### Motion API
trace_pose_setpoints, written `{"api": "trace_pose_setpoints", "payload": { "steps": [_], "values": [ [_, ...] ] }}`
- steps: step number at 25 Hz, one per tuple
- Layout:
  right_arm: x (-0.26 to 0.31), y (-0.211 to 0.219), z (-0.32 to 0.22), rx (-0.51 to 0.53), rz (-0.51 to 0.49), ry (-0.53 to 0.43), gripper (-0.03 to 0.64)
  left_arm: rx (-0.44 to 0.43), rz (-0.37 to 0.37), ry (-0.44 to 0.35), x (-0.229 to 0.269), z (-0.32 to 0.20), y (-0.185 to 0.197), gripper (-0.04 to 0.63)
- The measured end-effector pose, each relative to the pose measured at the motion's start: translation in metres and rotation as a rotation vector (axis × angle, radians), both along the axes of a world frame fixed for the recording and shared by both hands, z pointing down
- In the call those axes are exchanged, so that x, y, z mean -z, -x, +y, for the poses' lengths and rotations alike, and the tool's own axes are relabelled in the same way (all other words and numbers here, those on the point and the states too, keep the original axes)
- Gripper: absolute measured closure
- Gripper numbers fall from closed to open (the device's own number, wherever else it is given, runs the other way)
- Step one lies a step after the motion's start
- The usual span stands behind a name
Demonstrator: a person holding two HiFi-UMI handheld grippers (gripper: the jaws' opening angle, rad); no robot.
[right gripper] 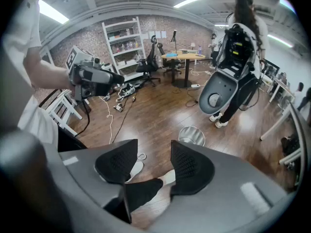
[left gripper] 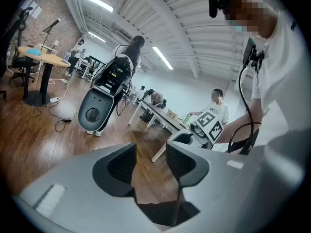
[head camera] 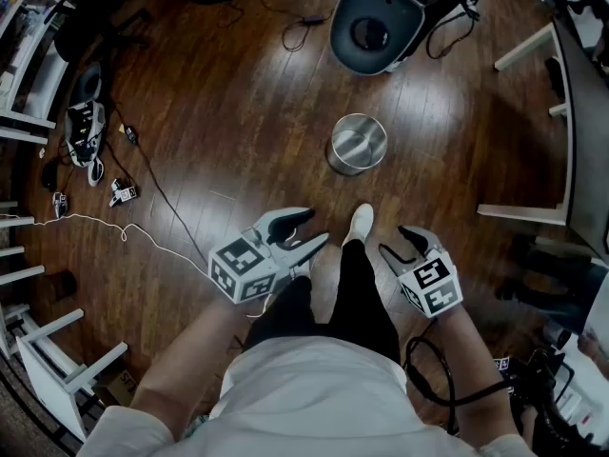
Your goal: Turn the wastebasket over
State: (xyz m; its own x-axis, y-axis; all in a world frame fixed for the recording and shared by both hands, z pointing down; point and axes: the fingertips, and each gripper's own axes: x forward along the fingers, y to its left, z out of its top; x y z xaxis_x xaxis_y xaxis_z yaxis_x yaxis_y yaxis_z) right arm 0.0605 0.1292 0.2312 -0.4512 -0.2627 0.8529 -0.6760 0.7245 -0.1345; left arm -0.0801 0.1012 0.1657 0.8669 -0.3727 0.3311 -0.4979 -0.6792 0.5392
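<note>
I hold my left gripper (head camera: 310, 228) and right gripper (head camera: 395, 241) low in the frame, both with jaws wide apart and gripping nothing. The wastebasket (head camera: 358, 144) stands upright, mouth up, on the floor (head camera: 238, 112) near the centre, above both grippers and apart from them.

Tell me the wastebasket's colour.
The wastebasket is shiny silver; the head view shows it best.

Bare floor (head camera: 238, 93) lies open all round the upright wastebasket (head camera: 358, 144), hemmed only by the wearer's white shoe (head camera: 360, 223) just short of it, a bystander's grey device (head camera: 376, 22) beyond, cables (head camera: 162, 193) leftward and table legs (head camera: 521, 213) rightward.
</note>
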Motion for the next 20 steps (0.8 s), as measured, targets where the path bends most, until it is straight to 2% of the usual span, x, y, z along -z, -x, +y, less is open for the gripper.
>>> {"api": "trace_pose_setpoints", "payload": {
  "steps": [4, 7, 12, 20],
  "values": [
    [-0.071, 0.015, -0.06, 0.092, 0.048, 0.027, 0.399, 0.039, -0.019, 0.013, -0.038, -0.042, 0.001, 0.42],
    [-0.143, 0.021, -0.092, 0.179, 0.114, 0.076, 0.397, 0.093, -0.021, 0.059, -0.078, -0.058, -0.002, 0.42],
    [-0.271, 0.009, -0.136, 0.293, 0.208, 0.162, 0.397, 0.181, -0.015, 0.134, -0.156, -0.082, -0.033, 0.42],
    [-0.419, 0.011, -0.178, 0.38, 0.301, 0.191, 0.397, 0.212, -0.007, 0.139, -0.278, -0.122, -0.053, 0.42]
  ]
}}
